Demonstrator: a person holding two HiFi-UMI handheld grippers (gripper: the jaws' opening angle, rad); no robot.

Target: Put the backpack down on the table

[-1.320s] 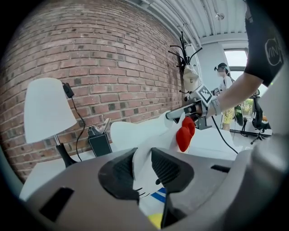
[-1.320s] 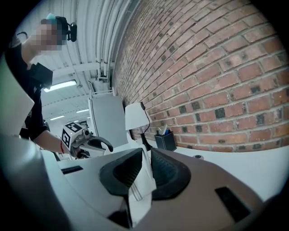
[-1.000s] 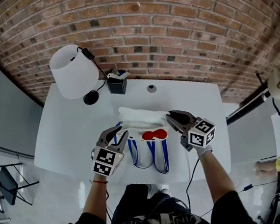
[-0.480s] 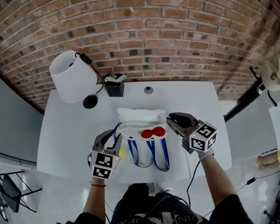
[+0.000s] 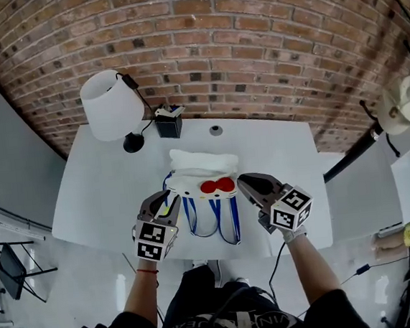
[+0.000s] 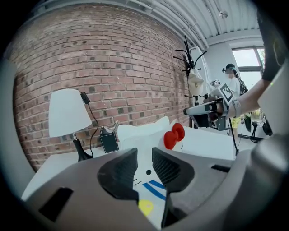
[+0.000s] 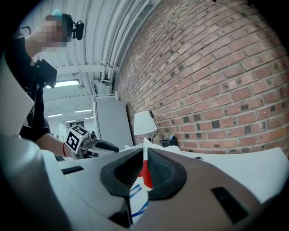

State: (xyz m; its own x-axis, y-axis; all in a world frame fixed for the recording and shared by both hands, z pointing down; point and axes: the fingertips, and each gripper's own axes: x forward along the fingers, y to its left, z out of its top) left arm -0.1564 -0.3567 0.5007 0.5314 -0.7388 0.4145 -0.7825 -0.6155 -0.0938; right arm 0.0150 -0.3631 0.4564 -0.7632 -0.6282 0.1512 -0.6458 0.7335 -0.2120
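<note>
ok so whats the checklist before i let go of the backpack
1. Left gripper on the backpack: ok, jaws closed on its left edge.
2. Right gripper on it: ok, jaws closed on the edge by the red bow.
3. Backpack over the table, not hanging off an edge: ok, near the middle.
4. Its full weight resting on the table: cannot tell.
5. Lamp and pen holder clear of it: ok, both stand apart behind it.

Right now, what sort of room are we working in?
Probably an office or studio-type workroom: a white table set against a brick wall, with a lamp and pen holder at its back edge.
</note>
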